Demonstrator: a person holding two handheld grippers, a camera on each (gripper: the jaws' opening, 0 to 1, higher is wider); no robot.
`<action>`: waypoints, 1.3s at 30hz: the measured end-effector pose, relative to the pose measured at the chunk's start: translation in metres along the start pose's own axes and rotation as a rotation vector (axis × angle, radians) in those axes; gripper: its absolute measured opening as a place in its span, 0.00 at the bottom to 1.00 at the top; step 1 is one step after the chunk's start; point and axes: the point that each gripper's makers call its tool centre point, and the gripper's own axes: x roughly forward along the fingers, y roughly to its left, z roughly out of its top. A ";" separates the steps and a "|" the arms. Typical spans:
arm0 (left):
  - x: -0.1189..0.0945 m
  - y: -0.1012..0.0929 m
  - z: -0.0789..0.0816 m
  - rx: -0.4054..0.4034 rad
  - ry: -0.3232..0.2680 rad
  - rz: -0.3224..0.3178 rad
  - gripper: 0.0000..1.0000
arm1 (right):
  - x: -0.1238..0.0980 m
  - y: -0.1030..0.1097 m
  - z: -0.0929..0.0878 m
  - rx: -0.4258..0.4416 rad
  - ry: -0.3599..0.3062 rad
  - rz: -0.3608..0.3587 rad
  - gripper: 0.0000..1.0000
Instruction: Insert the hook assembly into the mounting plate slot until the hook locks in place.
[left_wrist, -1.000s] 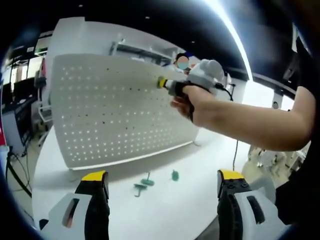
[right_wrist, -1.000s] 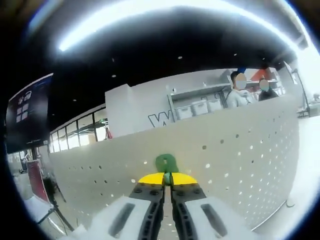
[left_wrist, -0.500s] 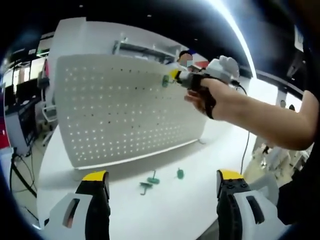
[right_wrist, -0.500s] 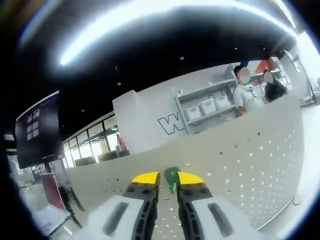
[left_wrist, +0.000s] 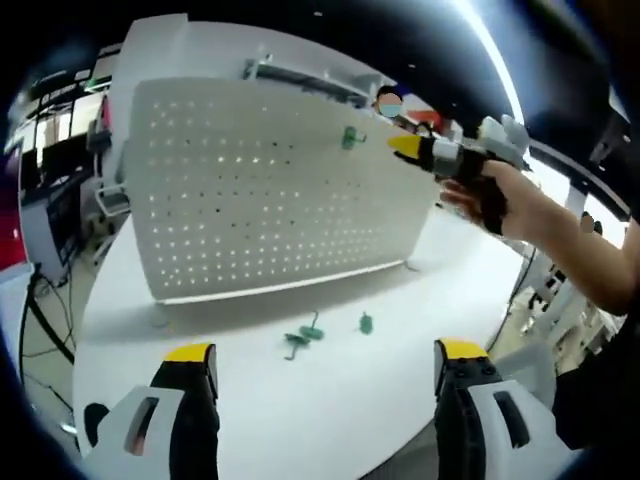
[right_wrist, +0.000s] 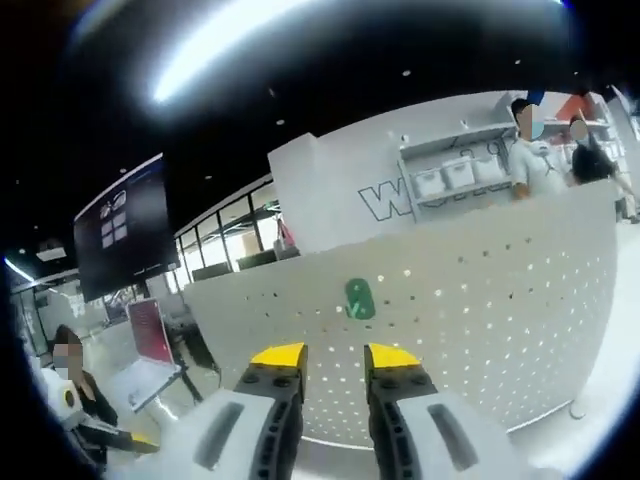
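A green plastic hook (right_wrist: 359, 298) sits on the white perforated mounting plate (left_wrist: 270, 190). The right gripper (right_wrist: 334, 357) and left gripper (left_wrist: 325, 359) both stand parted, empty.

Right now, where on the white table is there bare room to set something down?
Bare table lies between the pegboard's base and the left tongs, on either side of the green hooks and lying mid-table. That middle patch is the crowded spot.
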 end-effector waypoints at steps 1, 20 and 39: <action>-0.001 0.000 -0.001 0.001 0.004 0.001 0.90 | -0.005 0.000 -0.003 -0.026 0.004 -0.002 0.21; -0.012 -0.006 -0.025 -0.077 0.039 0.001 0.89 | -0.063 0.042 -0.104 -0.140 0.268 0.185 0.23; -0.017 -0.007 -0.050 -0.130 0.077 0.012 0.90 | -0.119 0.030 -0.189 -0.216 0.516 0.269 0.26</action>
